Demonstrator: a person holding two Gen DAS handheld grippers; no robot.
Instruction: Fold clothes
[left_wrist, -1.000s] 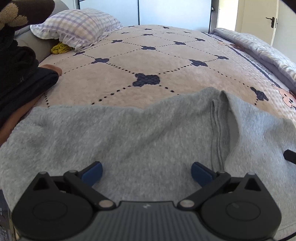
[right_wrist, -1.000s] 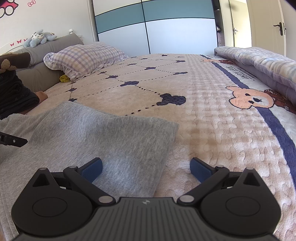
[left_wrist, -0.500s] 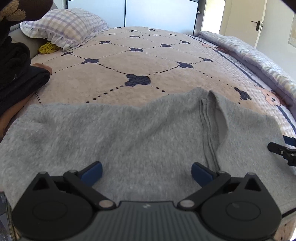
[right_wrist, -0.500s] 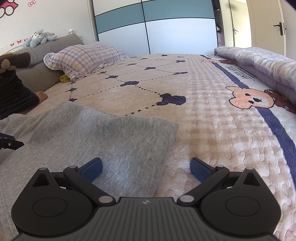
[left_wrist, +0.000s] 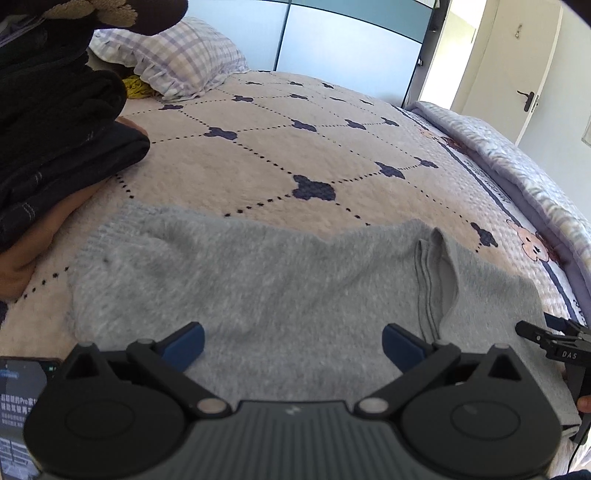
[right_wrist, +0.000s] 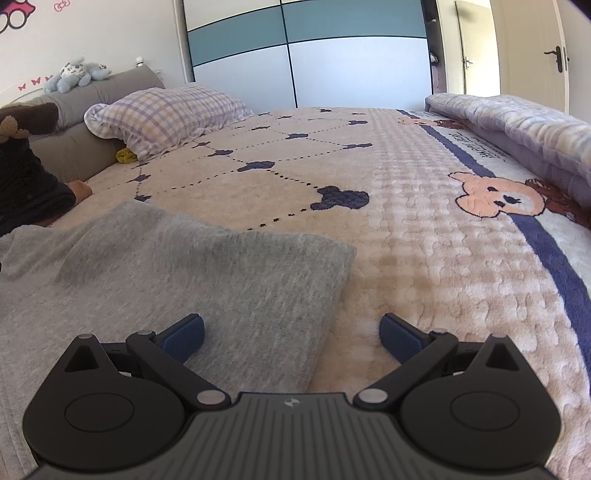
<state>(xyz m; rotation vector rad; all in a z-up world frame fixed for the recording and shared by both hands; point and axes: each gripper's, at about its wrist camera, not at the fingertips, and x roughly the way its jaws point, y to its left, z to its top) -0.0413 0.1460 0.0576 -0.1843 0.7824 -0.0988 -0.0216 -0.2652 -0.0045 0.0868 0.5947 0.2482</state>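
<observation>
Both our jaws are spread wide, holding nothing. The grey garment (left_wrist: 280, 288) lies flat on the bed (right_wrist: 424, 258), right ahead of the left gripper (left_wrist: 291, 341); its side edge runs between the right gripper (right_wrist: 291, 332) jaws. Risk: pinching the fuzzy blanket (right_wrist: 443, 295) along with it.

left wrist: low, near, faces across bed (left_wrist: 258, 147) | right wrist: same | shared: grey garment (left_wrist: 277, 288)

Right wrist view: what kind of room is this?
Most likely a home bedroom, perhaps a child's: a bed under a beige fleece blanket with navy clover motifs, a purple checked pillow at its head, and a blue-and-white sliding wardrobe behind.
</observation>
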